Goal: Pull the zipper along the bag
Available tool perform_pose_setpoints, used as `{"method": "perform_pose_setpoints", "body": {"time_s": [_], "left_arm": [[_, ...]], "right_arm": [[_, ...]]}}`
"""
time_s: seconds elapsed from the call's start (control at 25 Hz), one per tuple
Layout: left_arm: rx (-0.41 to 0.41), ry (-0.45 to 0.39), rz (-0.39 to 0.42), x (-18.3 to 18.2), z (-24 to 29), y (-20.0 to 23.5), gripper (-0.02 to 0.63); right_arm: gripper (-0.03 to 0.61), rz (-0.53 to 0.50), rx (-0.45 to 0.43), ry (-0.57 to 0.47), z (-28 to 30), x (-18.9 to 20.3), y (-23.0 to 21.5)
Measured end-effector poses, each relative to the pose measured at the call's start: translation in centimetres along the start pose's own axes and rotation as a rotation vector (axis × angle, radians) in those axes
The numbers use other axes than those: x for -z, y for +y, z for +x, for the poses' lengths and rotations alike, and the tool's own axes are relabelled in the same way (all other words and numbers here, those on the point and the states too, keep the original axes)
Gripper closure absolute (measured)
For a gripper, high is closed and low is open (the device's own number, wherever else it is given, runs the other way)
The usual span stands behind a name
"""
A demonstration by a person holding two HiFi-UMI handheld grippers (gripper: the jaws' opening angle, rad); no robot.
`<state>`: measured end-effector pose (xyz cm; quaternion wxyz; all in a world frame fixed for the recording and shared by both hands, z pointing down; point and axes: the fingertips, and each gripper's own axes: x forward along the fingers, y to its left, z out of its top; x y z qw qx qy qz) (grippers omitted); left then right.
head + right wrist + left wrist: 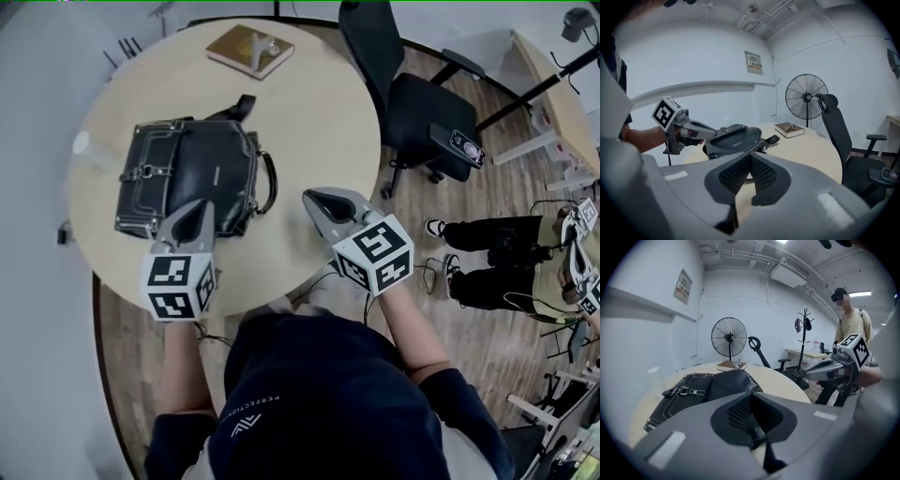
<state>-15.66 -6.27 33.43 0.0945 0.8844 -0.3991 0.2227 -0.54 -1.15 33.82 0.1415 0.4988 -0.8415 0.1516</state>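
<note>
- Bag [187, 173], black leather, lies on its side on the round table [309, 103], left of centre in the head view, with its handle [270, 183] toward the right.
- Left gripper [201, 214] sits at the bag's lower edge. Its jaws are pressed together on a dark bit of the bag; whether that bit is the zipper pull I can't tell.
- Right gripper [312, 197] hovers over bare tabletop just right of the bag, jaws together with nothing in them.
- The zipper itself is hidden from me, so I'd judge the pull barely begun at best, with the run along the bag left to do.
</note>
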Motion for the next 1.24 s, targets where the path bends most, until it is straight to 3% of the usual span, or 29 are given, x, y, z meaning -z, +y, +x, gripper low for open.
{"method": "perform_pose_setpoints", "body": {"time_s": [0.52,1.24], "left_arm": [[-0.074,0.022,-0.056,2.0,-2.7,0.9,0.598],[-0.057,0.038,-0.081,2.5,-2.9,0.8,0.598]], "right_arm": [[0.575,0.001,-0.039,-0.004,1.4,-0.2,1.3],[0.577,0.001,-0.058,-0.009,2.6,-0.7,2.1]]}}
